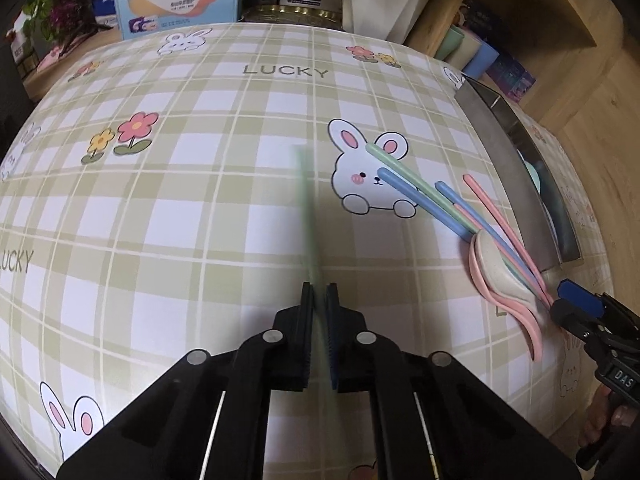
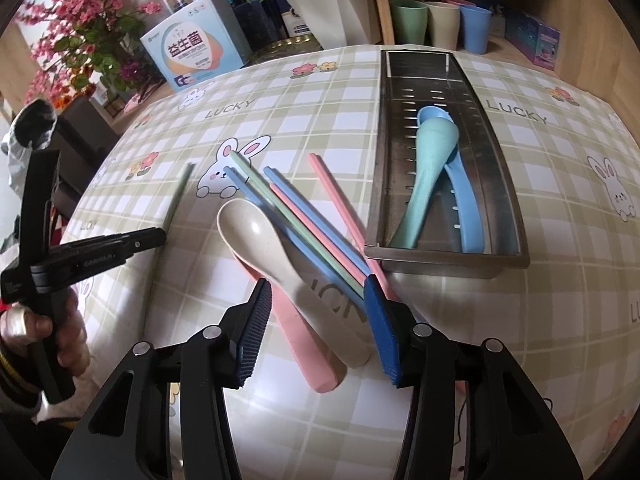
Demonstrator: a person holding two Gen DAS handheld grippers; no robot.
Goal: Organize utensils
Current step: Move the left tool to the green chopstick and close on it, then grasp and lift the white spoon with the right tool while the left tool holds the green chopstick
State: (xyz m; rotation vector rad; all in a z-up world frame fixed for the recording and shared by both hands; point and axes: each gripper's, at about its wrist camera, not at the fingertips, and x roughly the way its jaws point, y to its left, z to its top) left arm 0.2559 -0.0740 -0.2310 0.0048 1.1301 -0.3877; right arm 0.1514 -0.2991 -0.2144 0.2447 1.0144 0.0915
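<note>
My left gripper [image 1: 319, 292] is shut on a green chopstick [image 1: 306, 196], blurred and held above the table; it also shows in the right wrist view [image 2: 178, 196]. My right gripper [image 2: 318, 292] is open, its jaws on either side of the beige spoon's [image 2: 280, 256] handle, which lies on a pink spoon [image 2: 300, 344]. Blue, green and pink chopsticks [image 2: 304, 220] lie crossed beside them. A steel tray [image 2: 512, 184] holds a teal spoon [image 2: 428, 164] and a blue spoon [image 2: 464, 204].
A checked bunny tablecloth [image 1: 200, 200] covers the table. Boxes [image 2: 196, 56], flower pots and three cups [image 2: 440, 24] stand along the far edge. A wooden shelf wall is on the right.
</note>
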